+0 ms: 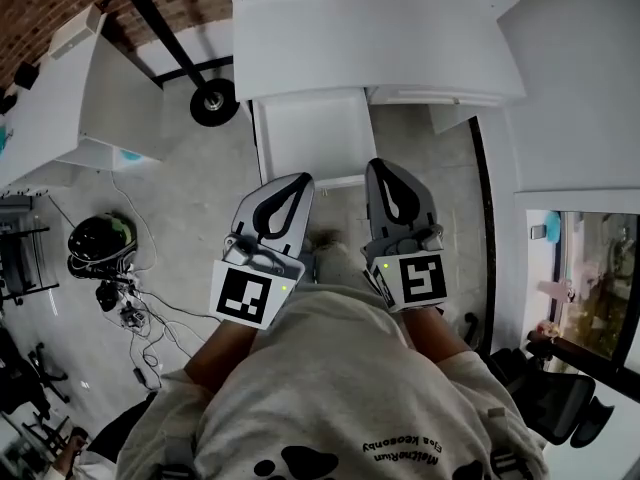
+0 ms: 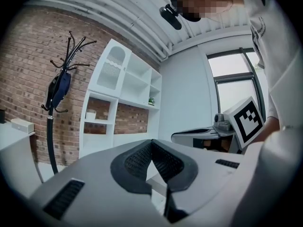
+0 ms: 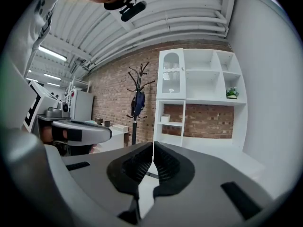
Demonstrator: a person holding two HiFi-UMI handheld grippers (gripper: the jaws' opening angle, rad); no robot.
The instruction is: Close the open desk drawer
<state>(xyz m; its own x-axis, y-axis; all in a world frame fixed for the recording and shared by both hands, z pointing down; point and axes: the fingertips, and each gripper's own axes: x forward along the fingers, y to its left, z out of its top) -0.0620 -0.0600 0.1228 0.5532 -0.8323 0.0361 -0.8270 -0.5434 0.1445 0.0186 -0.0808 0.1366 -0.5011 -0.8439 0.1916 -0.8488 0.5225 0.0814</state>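
Note:
In the head view a white desk (image 1: pixel 400 38) spans the top, and its open drawer (image 1: pixel 312 133) sticks out toward me, empty and white inside. My left gripper (image 1: pixel 300 178) is shut, its tip at the drawer's front edge near the left corner. My right gripper (image 1: pixel 382 165) is shut too, its tip beside the drawer's front right corner. Whether either tip touches the drawer I cannot tell. In the left gripper view the left gripper (image 2: pixel 151 142) has its pads together with nothing between them. The right gripper (image 3: pixel 153 144) looks the same in its own view. The drawer is hidden in both gripper views.
A second white desk (image 1: pixel 75 108) stands at the left, with a coat stand's base (image 1: pixel 214 101) beside it. A helmet and cables (image 1: pixel 100 243) lie on the floor. A black chair (image 1: pixel 550 398) is at the lower right. A white shelf unit (image 3: pixel 203 93) stands against the brick wall.

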